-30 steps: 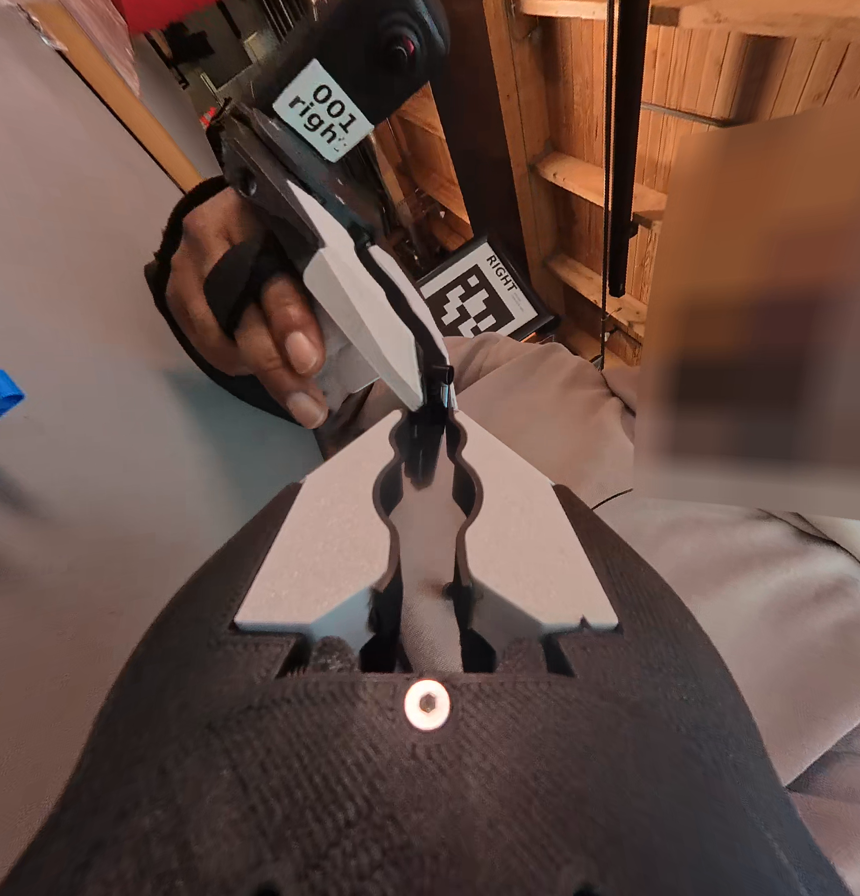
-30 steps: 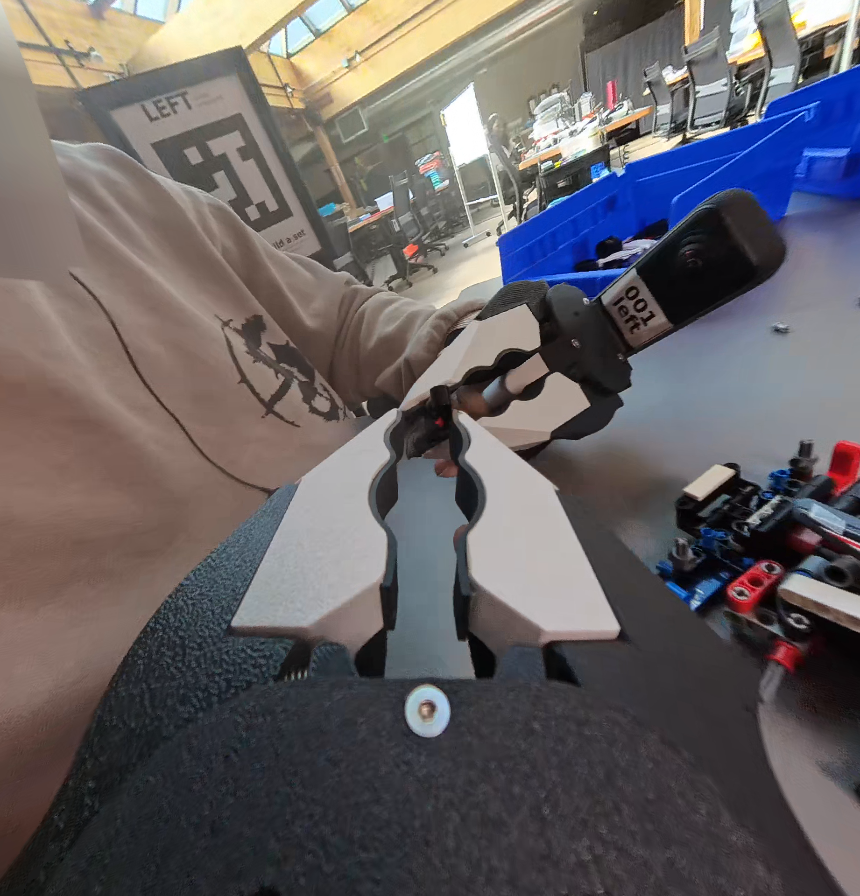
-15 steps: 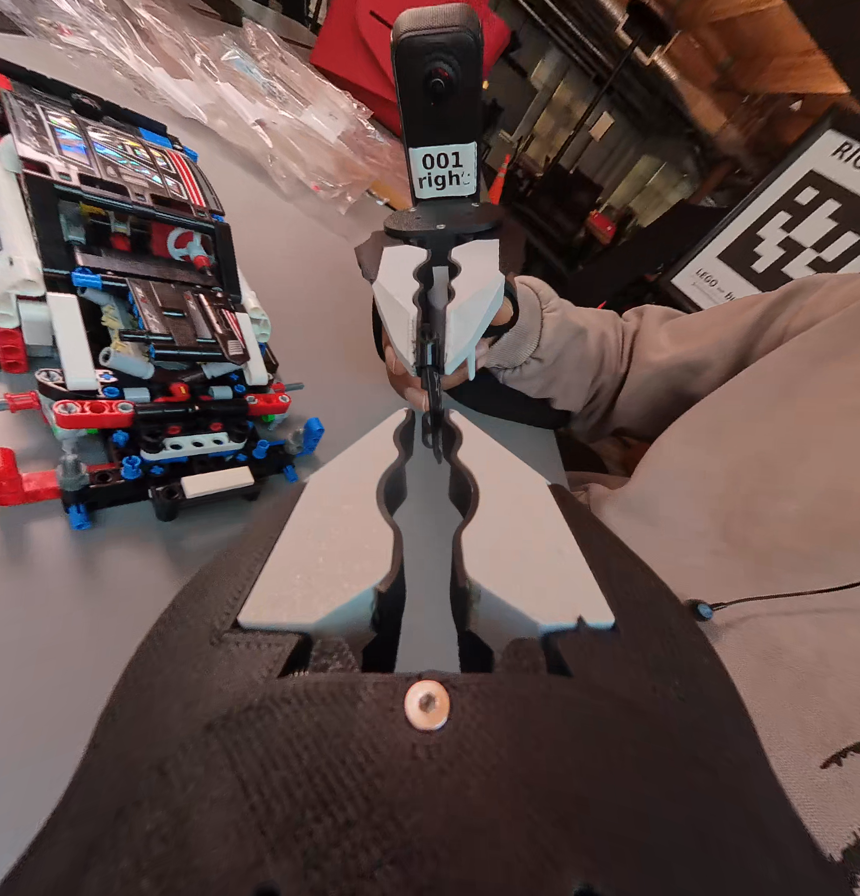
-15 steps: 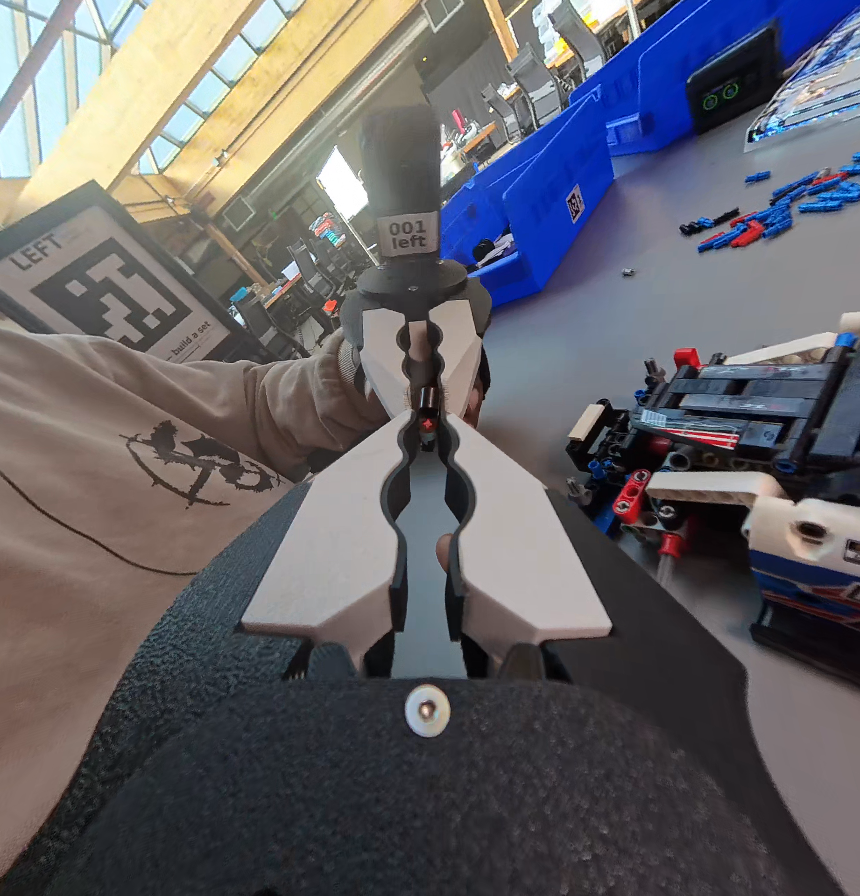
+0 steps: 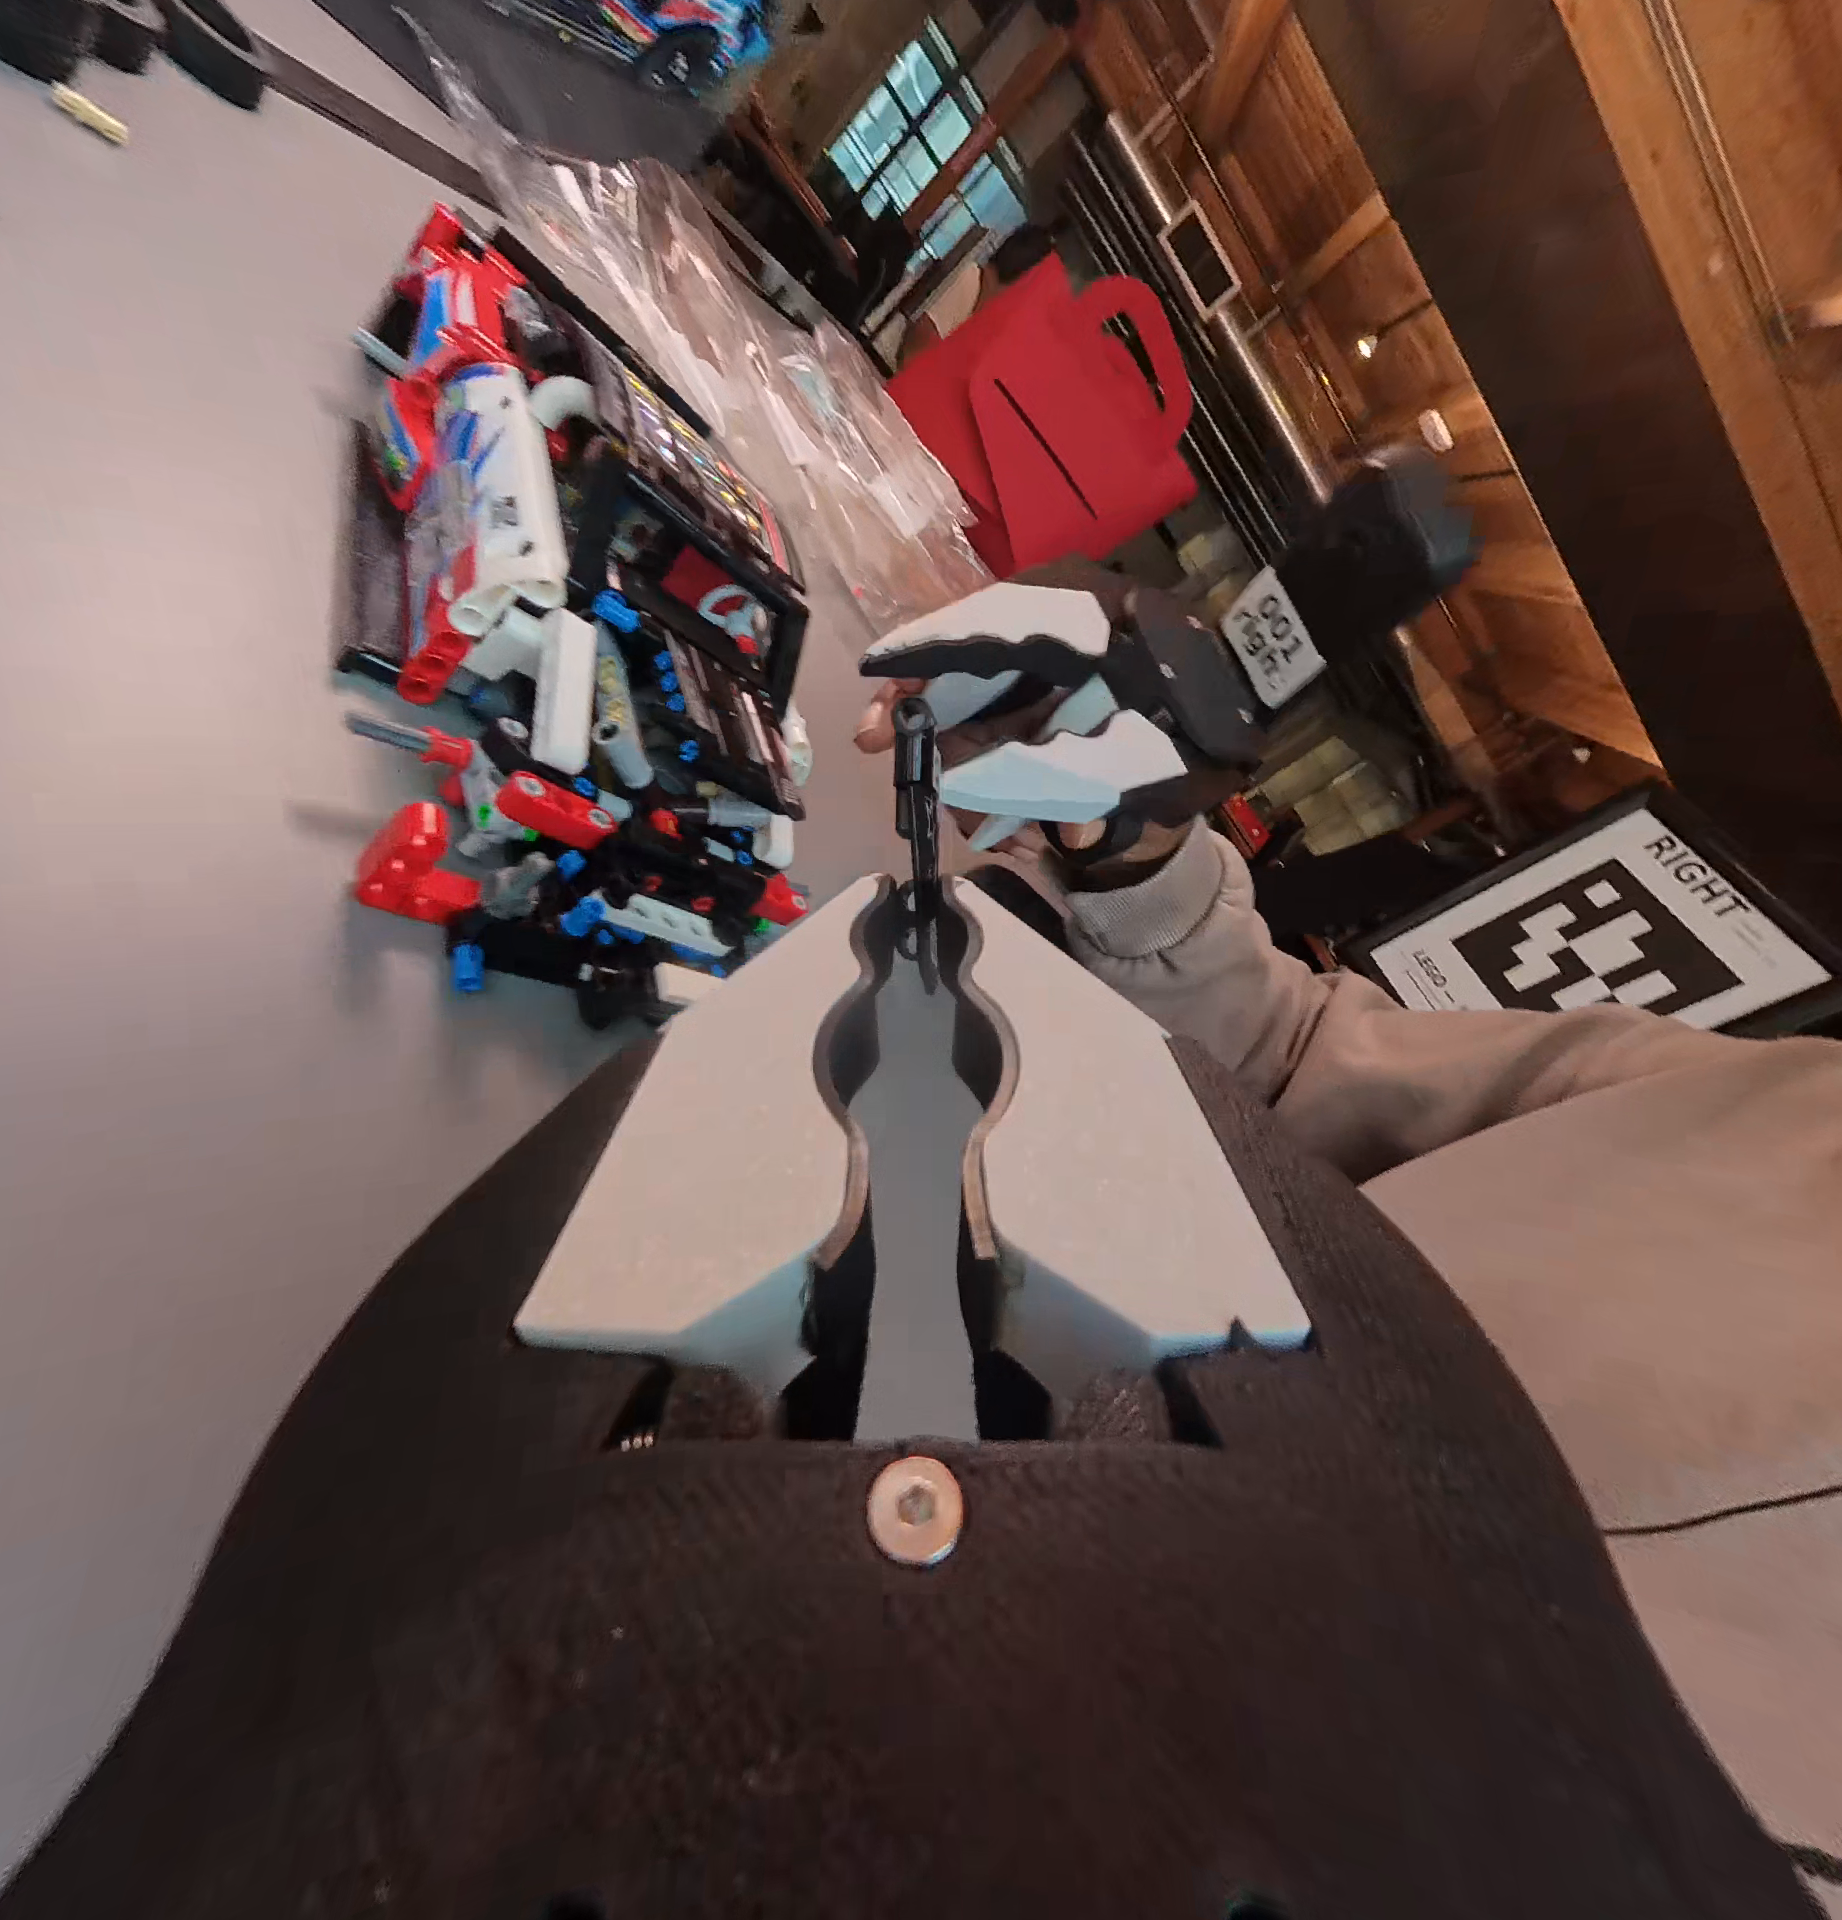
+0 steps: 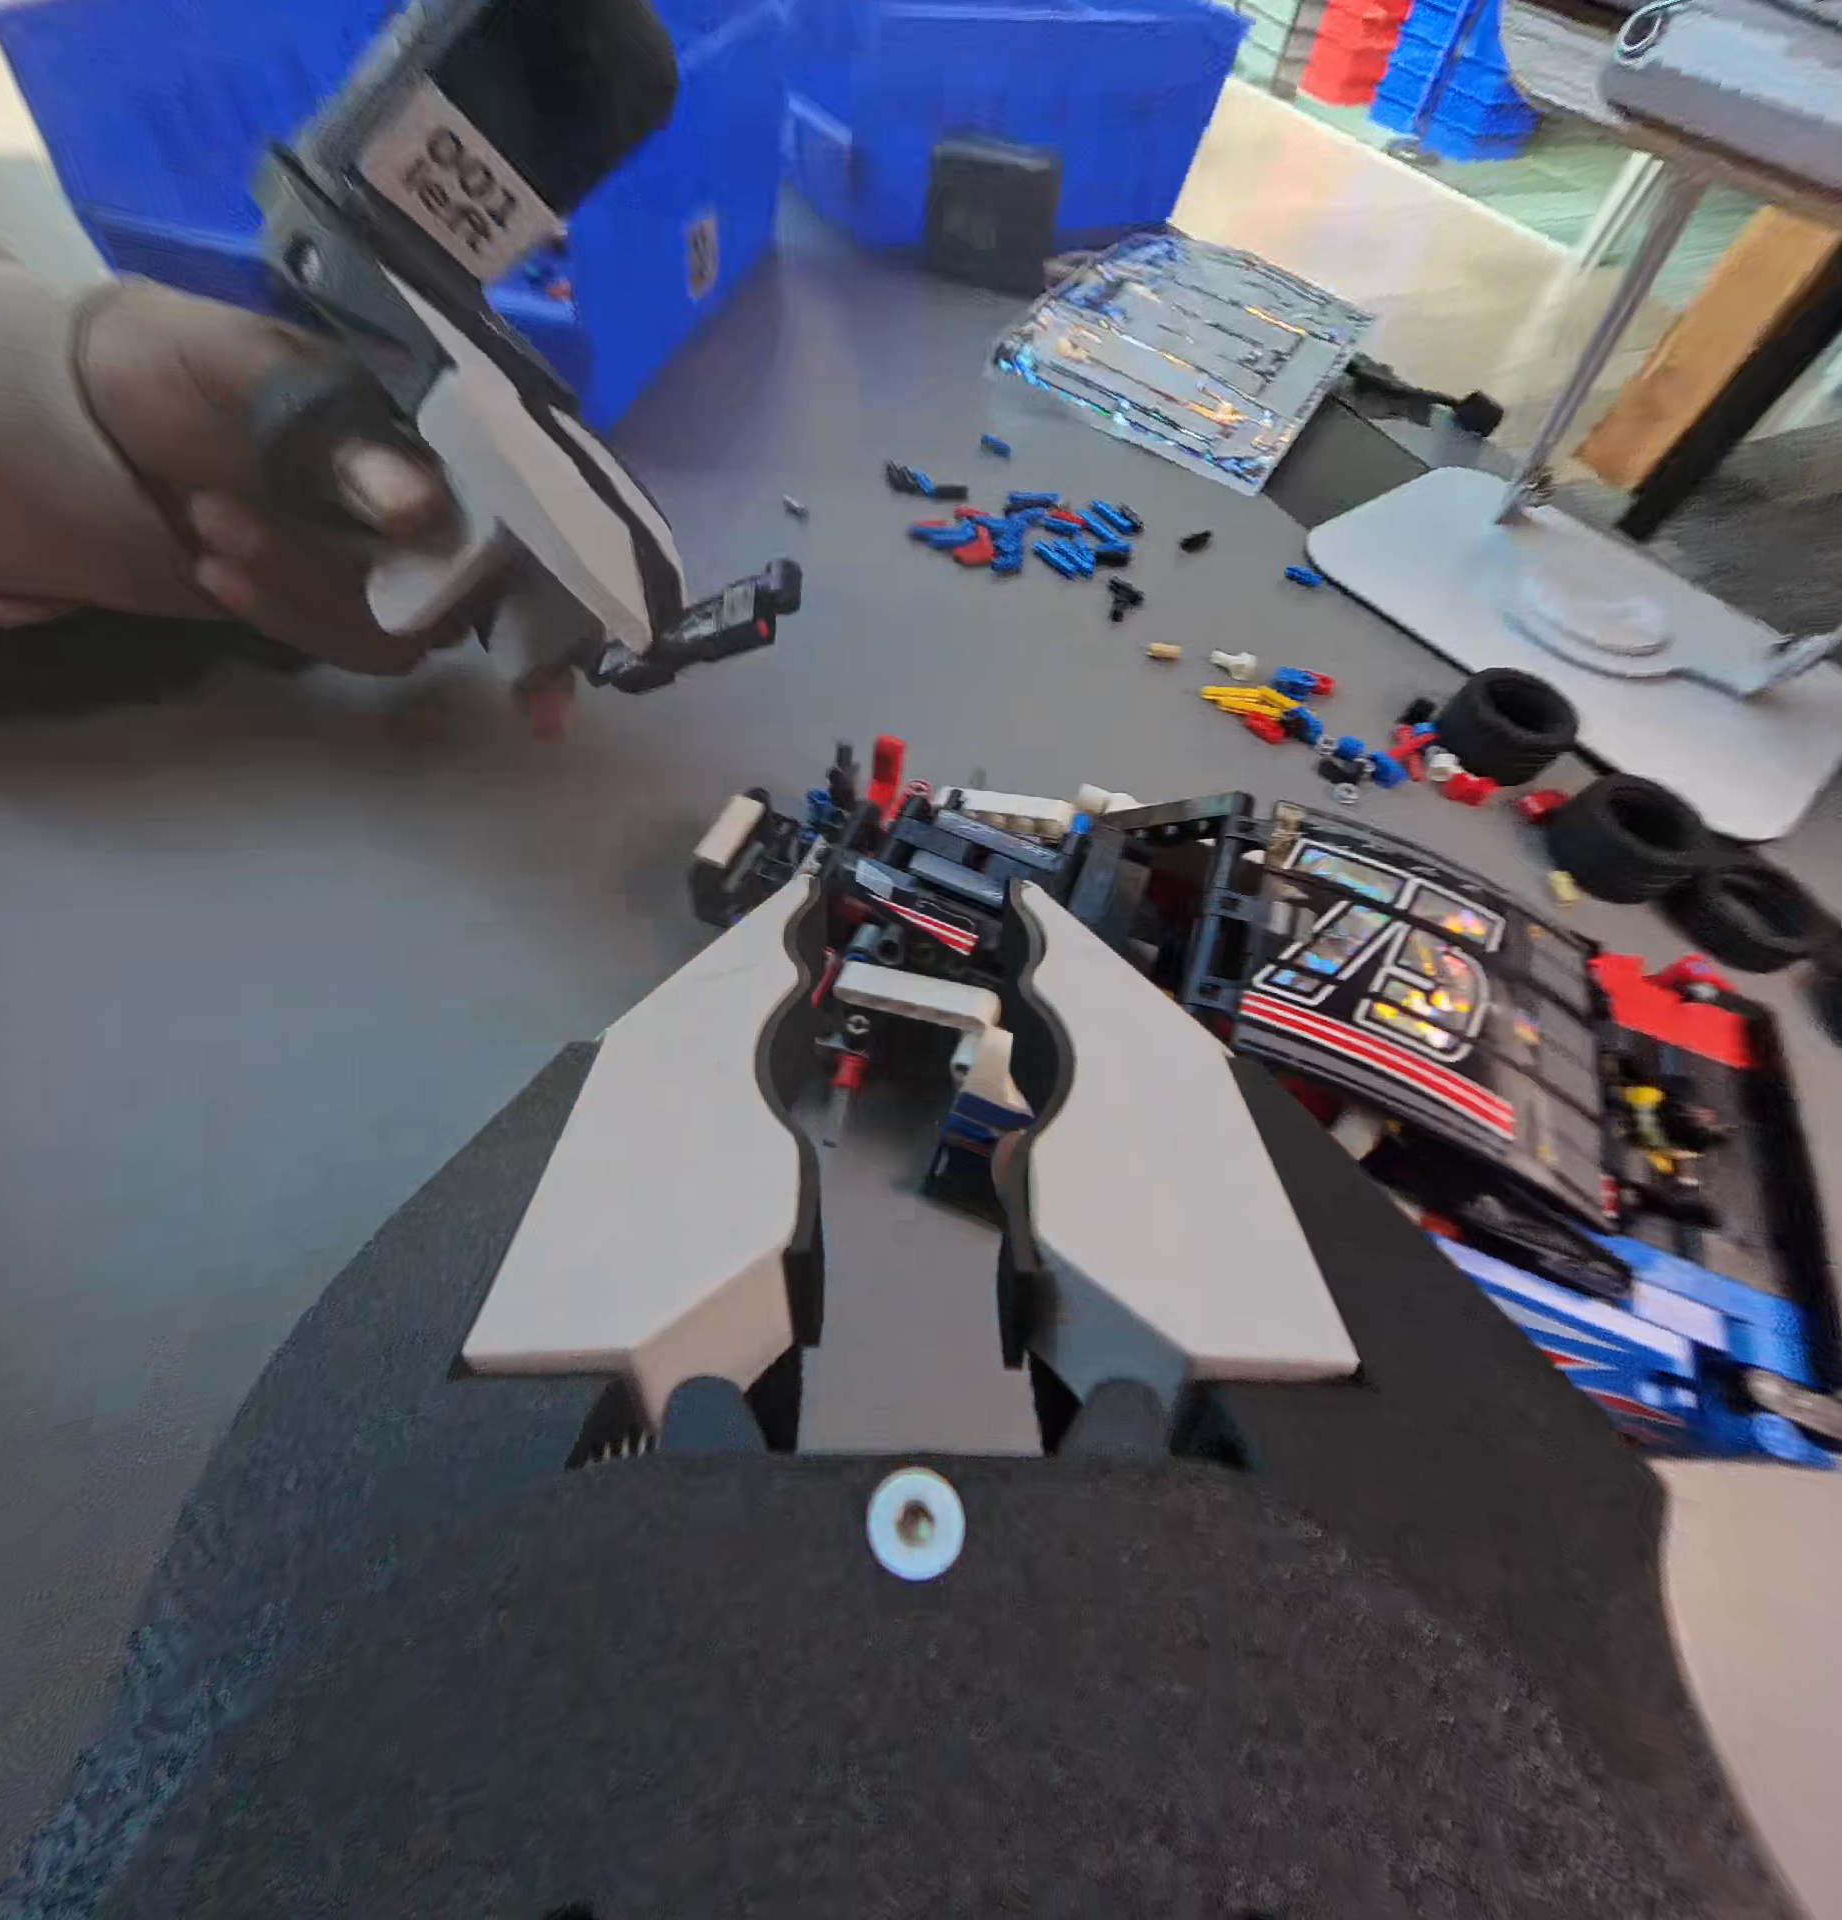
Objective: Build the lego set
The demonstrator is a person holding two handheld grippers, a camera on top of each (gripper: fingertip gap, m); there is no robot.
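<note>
Gripping a slim black lego piece (image 5: 915, 800) at their very tips, the left tongs (image 5: 915, 894) were pinched nearly closed on it (piece stuck out forward, above the grey bench (image 5: 117, 727)). Right tongs (image 6: 912, 894) were spread wide with nothing between them, hovering just over the front of the part-built lego car (image 6: 1364, 966). Loose bricks (image 6: 1031, 525) and black tyres (image 6: 1509, 722) lay farther back.
</note>
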